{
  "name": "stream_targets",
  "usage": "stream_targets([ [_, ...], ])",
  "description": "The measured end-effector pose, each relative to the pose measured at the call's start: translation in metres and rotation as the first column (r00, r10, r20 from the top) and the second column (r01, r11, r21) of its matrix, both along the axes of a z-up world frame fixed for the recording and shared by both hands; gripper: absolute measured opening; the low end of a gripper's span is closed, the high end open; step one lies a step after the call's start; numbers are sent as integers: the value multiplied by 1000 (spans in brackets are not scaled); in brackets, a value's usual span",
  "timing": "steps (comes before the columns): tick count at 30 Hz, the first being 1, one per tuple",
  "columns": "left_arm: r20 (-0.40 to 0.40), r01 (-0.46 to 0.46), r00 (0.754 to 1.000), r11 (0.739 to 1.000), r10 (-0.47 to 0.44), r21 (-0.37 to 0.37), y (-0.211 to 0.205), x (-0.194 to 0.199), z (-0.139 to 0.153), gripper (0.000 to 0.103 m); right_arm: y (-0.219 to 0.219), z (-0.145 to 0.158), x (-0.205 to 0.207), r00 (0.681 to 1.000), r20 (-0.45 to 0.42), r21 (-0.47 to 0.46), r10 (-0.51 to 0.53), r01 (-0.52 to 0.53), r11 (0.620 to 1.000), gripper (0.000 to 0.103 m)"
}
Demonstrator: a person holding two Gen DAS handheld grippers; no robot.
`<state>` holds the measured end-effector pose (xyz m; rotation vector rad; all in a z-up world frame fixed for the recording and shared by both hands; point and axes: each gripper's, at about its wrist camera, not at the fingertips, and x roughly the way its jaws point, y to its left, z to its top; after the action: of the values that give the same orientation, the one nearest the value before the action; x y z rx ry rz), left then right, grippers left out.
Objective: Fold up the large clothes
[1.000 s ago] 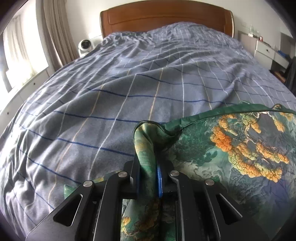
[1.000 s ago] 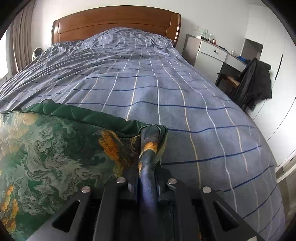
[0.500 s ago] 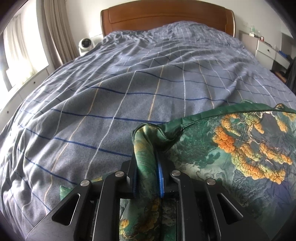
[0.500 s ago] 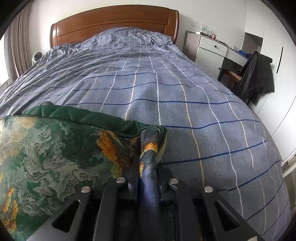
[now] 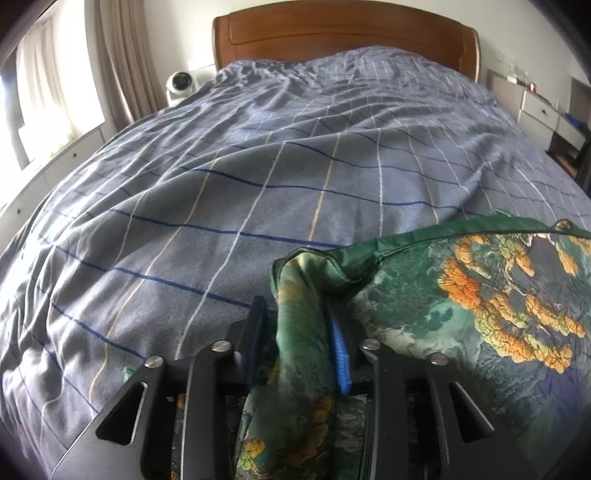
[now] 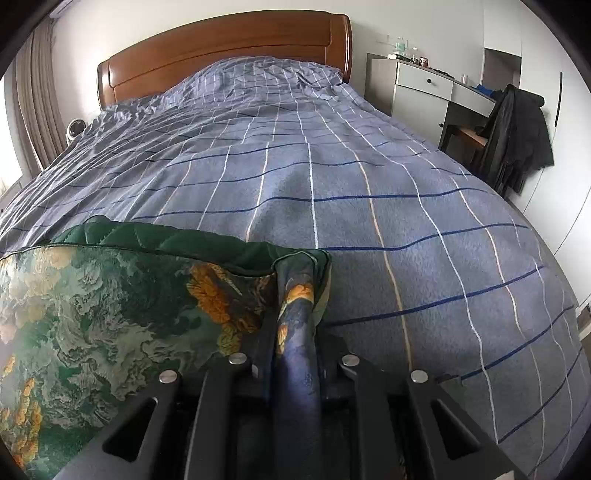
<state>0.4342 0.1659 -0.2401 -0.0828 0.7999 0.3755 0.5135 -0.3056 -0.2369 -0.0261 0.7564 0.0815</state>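
A large green garment (image 5: 461,306) with an orange and teal landscape print and a quilted dark green lining lies over the near part of the bed. My left gripper (image 5: 297,314) is shut on its left corner, a bunched fold standing between the fingers. My right gripper (image 6: 295,321) is shut on the right corner of the same garment (image 6: 110,306), which stretches away to the left in the right wrist view. The lining edge (image 6: 166,236) is turned up along the far side.
The bed has a blue-grey checked duvet (image 5: 277,155) and a wooden headboard (image 5: 343,33). A white round device (image 5: 181,83) sits at the bed's left. A white dresser (image 6: 424,92) and a chair with a black coat (image 6: 513,129) stand at the right.
Both grippers have moved slightly forward and lifted a little, still holding the garment corners. The view of the bed has tilted up somewhat.
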Motion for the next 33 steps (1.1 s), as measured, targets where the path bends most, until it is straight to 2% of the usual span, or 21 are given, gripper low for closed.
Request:
stream_targets([
  [1,1,-9,1000,1000,9,1,1,-1,0,49,-1,0,0,1000,-2,7,0,0,1000,19],
  [3,2,-36,999,999,36,-5,5,-2,2,59,-4,0,1,1000,-6,27,0,0,1000,20],
  [8,-17,-87,996,996,86,-30,13,-4,5,82,-23,2,4,999,-35,153,3,3,988,22],
  [9,-29,-98,995,995,97,-35,15,-4,5,89,-28,4,6,999,-53,186,7,3,982,25],
  [10,-49,-110,993,993,108,-45,18,-2,6,94,-32,7,7,998,-67,203,4,9,979,33],
  [12,-115,-123,987,988,112,-90,26,4,8,96,-43,22,5,996,-80,219,-25,42,975,42],
  [13,-139,-122,985,986,106,-114,29,5,11,96,-46,30,1,997,-71,225,-30,46,973,43],
  [15,-158,-120,983,982,96,-147,33,2,20,96,-49,52,-11,998,-41,194,-42,49,980,44],
  [17,-135,-117,986,977,93,-180,37,-9,34,96,-45,69,-26,1000,-13,158,-27,29,987,44],
  [19,-86,-108,992,974,92,-199,37,-30,51,96,-38,89,-48,999,23,155,34,-37,987,44],
  [22,-33,-85,996,977,80,-197,29,-63,64,96,-19,110,-92,983,71,178,168,-178,968,46],
  [24,-19,-41,999,983,38,-179,19,-91,69,96,-8,109,-119,964,65,218,259,-267,939,50],
  [26,-23,9,1000,990,-12,-143,7,-117,70,96,-5,98,-134,957,38,222,286,-287,932,50],
  [29,-36,76,996,994,-79,-82,-15,-149,71,96,-15,67,-135,971,-43,163,233,-224,961,50],
  [32,-52,138,989,990,-140,-39,-38,-170,75,96,-50,55,-136,997,-46,87,67,-62,994,50],
  [33,-51,165,985,986,-167,-33,-50,-173,78,96,-61,55,-139,999,-41,90,16,-13,996,50],
])
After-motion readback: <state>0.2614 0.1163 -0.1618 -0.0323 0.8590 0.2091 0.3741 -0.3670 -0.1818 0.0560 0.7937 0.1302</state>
